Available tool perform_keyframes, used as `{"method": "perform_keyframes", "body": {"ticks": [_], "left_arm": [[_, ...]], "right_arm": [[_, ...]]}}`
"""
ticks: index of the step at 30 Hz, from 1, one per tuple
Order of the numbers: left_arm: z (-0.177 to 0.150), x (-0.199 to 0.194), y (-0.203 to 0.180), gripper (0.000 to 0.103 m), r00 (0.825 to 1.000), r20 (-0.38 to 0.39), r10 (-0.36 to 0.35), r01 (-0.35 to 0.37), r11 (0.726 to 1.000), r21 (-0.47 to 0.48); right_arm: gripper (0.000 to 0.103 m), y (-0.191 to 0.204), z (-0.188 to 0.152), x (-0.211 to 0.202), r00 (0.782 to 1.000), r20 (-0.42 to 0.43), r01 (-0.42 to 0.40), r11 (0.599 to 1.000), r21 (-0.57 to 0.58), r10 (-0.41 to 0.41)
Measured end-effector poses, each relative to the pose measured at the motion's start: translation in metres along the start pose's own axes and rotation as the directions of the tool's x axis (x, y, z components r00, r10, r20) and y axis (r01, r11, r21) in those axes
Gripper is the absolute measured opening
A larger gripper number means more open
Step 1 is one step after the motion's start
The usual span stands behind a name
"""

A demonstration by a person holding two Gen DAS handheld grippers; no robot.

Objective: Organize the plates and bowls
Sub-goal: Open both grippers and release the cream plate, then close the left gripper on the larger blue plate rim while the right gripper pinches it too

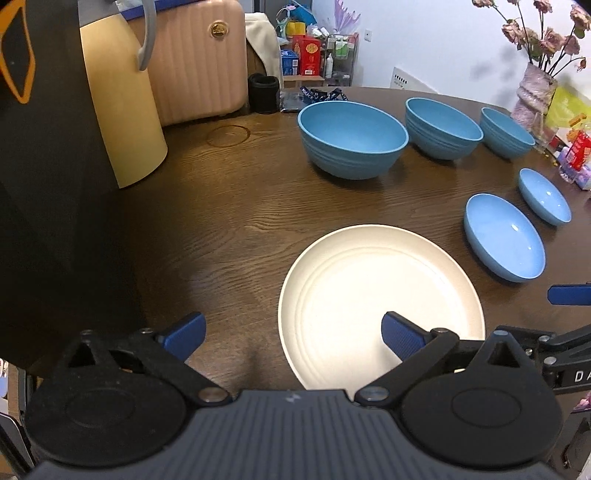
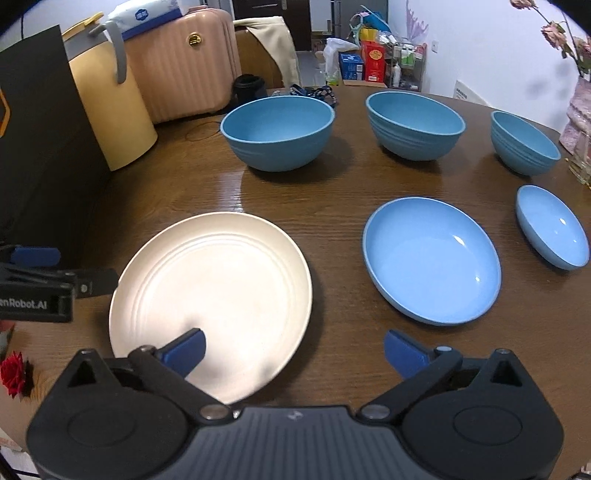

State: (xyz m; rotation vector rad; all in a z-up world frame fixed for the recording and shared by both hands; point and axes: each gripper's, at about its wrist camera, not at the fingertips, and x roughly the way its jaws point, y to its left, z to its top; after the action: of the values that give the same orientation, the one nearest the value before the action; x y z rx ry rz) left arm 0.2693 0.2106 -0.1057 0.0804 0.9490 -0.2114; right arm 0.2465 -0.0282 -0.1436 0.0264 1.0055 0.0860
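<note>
Both grippers — left gripper (image 1: 291, 334) and right gripper (image 2: 293, 350) — hover wide and empty over the table's (image 2: 332, 184) near edge, where the cream plate (image 2: 218, 288) lies flat, so pinch its rim squarely before nesting.

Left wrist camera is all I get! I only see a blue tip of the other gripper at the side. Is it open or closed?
Observer: Open. The right gripper has its fingers spread wide, one tip over the near edge of the white plate, the other over bare table.
Operator: Is it holding anything?
Observer: No, nothing sits between its fingers.
Operator: What's on top of the pink suitcase? My picture cuts it off.
Observer: A white pack with a blue label lies across the top of the pink suitcase.
</note>
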Motion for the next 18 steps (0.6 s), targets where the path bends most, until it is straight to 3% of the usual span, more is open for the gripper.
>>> {"method": "perform_keyframes", "body": {"ticks": [10, 18], "left_arm": [[0.005, -0.009, 0.0, 0.103, 0.999, 0.02, -0.025, 0.026, 0.999, -0.047], [0.014, -0.009, -0.023, 0.103, 1.0, 0.022, -0.01, 0.011, 0.998, -0.061]], "right_arm": [[0.103, -0.033, -0.008, -0.027, 0.997, 0.023, 0.069, 0.996, 0.063, -0.07], [0.103, -0.071, -0.008, -0.037, 0.996, 0.038, 0.074, 0.993, 0.091, -0.078]]}}
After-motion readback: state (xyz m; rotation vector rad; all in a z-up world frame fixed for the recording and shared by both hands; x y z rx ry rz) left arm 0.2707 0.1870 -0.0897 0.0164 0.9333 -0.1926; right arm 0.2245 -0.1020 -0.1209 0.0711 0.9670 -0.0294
